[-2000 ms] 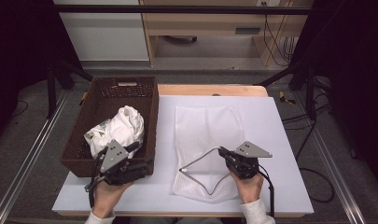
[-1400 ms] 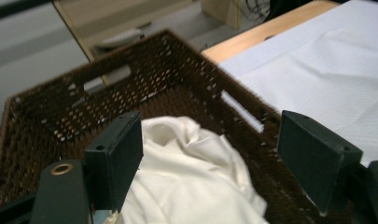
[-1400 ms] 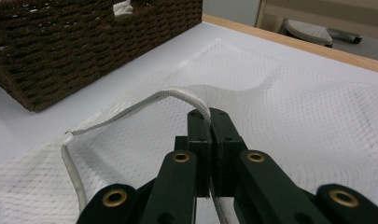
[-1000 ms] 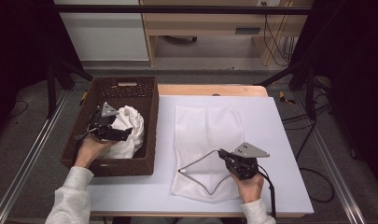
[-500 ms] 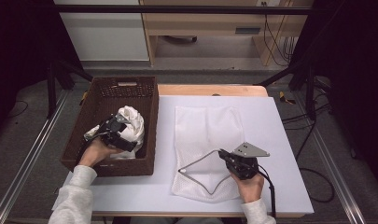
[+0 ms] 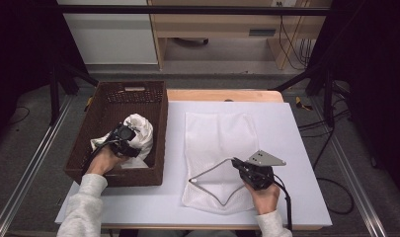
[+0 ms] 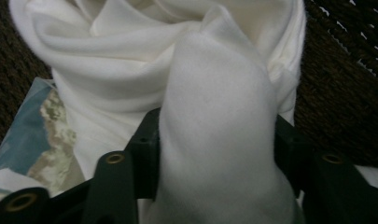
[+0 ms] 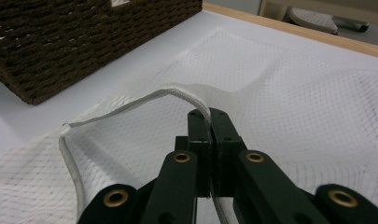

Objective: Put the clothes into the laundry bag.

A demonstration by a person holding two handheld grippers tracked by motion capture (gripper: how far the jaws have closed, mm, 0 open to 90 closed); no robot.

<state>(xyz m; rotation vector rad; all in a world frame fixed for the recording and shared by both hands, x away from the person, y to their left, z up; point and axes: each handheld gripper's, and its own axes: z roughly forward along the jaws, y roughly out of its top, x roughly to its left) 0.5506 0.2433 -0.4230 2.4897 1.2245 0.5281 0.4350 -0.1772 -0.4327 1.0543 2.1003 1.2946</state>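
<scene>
A crumpled white cloth (image 6: 140, 129) lies in the brown wicker basket (image 6: 108, 109) at the table's left. My left gripper (image 6: 132, 142) reaches into the basket from the near side. Its jaws have just been closing, and a thick fold of the cloth (image 7: 217, 84) is pinched between them in my left gripper (image 7: 217, 140). A white mesh bag (image 6: 220, 131) lies flat on the table's middle. My right gripper (image 6: 234, 161) is shut on the bag's corded rim (image 8: 130, 105) and lifts it, so the mouth gapes toward the basket. The right gripper (image 8: 209, 114) holds that cord at its tips.
A flat printed sheet in teal and beige (image 7: 32, 130) lies under the cloth in the basket. The basket's woven wall (image 8: 84, 42) stands close to the left of the bag. The white tabletop (image 6: 296, 143) runs to the right of the bag.
My left hand went from the table's front edge into the basket, sank onto the cloth, and its jaws closed on a fold. The right gripper and the bag's rim have kept still.
</scene>
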